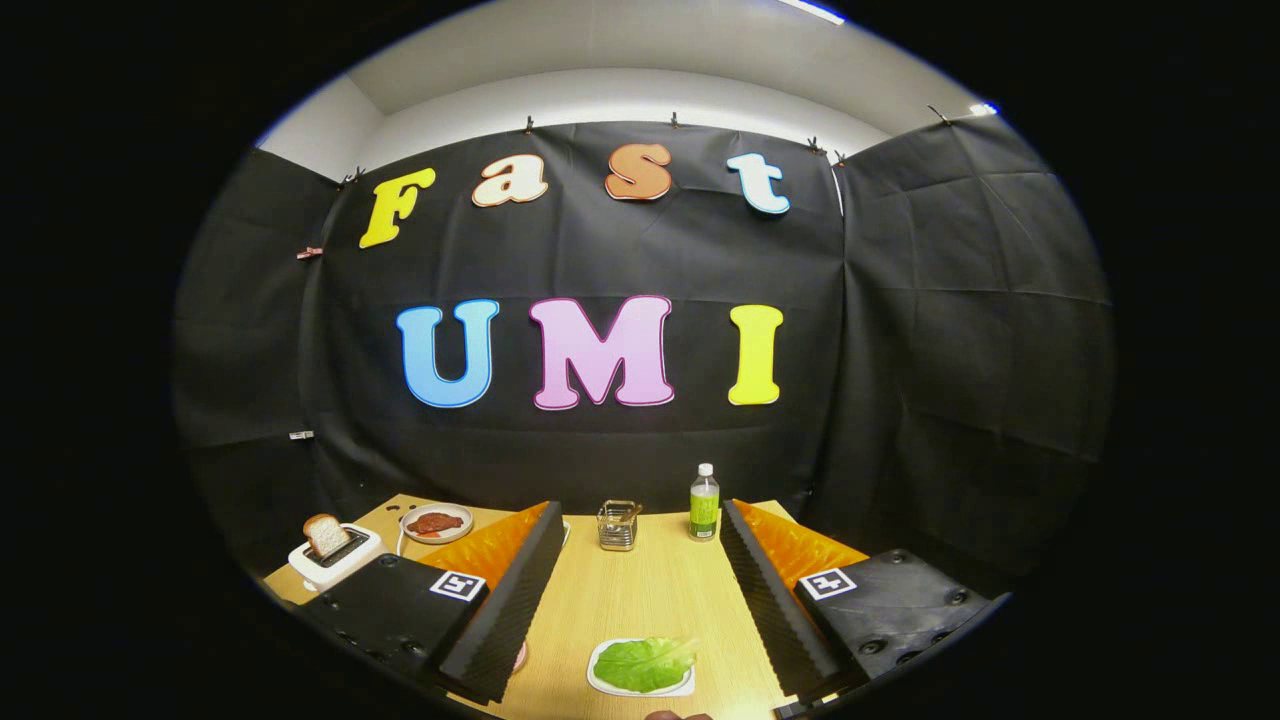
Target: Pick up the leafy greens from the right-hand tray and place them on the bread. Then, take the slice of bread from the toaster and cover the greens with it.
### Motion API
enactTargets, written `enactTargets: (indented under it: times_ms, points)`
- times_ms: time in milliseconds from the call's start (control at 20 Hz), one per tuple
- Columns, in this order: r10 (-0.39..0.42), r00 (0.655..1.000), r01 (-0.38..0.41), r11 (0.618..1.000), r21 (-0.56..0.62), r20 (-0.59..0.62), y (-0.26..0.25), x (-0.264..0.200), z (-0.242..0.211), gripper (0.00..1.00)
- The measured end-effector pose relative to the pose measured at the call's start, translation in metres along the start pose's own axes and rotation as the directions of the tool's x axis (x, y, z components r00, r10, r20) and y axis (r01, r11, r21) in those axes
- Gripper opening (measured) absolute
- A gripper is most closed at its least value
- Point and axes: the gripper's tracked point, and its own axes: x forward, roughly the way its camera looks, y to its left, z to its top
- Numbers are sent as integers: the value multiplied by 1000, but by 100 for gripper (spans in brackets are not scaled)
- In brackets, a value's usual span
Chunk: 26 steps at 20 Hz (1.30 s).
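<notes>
Hovering above the worktop [640, 590], the tool [640, 610] has its fingers spread wide apart and grips nothing. The leafy greens [645, 663] lie between the fingers, low and close in, on a small white tray [603, 684] that rests flat on the wood.

The main risk I judge here is a poor grab. The leaf looks thin, soft and slightly curled, so fingers that close too high could pinch only an edge and tear it or let it slide out. Closing too low could catch the tray's rim and drag or lift the tray along with the leaf.

A second risk lies further along. The toaster [335, 557] stands well off beyond the left finger, with a slice of bread [325, 535] standing up out of its slot. A plate [437, 522] holding something reddish brown sits just beside it. A carry across the worktop could brush these.

A small wire holder [618, 526] and a green bottle [704, 502] stand beyond the fingers near the wall and could be knocked by a wide swing.

The greens look fresh, bright green and glossy, with one pale rib.
</notes>
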Motion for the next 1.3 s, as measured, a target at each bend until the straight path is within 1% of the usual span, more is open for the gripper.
enactTargets:
  times_ms: [450, 600, 800, 1000, 1300]
  points:
    - [27, 999, -27, 1000, -11, -41, 4, 11, -15, 98]
    - [38, 997, -39, 999, -19, -74, 3, 18, -27, 98]
    - [56, 984, -60, 998, -20, -171, 6, 24, -60, 98]
    - [62, 957, -68, 998, -12, -283, 7, 31, -104, 98]
    - [55, 918, -69, 997, -23, -392, 5, 49, -161, 98]
